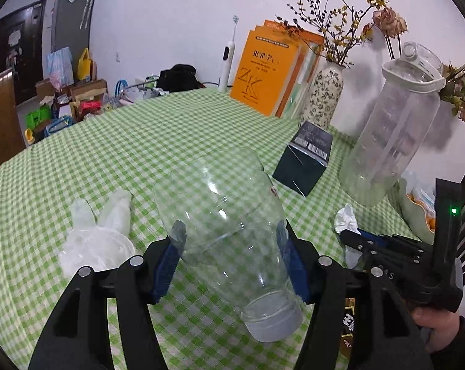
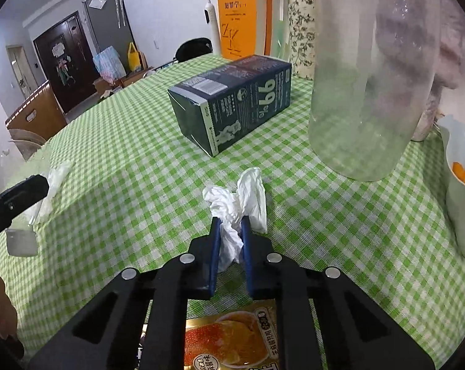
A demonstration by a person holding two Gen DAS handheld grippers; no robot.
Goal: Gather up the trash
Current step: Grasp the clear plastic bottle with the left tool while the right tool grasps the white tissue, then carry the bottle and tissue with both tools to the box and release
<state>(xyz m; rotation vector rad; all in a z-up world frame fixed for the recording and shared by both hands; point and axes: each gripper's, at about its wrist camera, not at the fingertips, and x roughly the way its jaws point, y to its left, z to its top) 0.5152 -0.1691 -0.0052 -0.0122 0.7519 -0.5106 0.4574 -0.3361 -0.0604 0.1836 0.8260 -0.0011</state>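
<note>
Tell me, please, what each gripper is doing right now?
Left gripper: shut on the clear bottle.
Right gripper: shut on the tissue.

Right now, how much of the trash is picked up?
Nothing looks binned yet. In hand: the left claw holds the clear plastic bottle, and the right claw pinches the crumpled tissue. Left on the checked tablecloth: the plastic glove and the dark carton.

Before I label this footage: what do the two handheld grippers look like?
Both are black plastic. The left gripper and right gripper have blue finger pads and round silver pivot pins. The right one's body carries a green indicator light. A dark sleeve shows.
</note>
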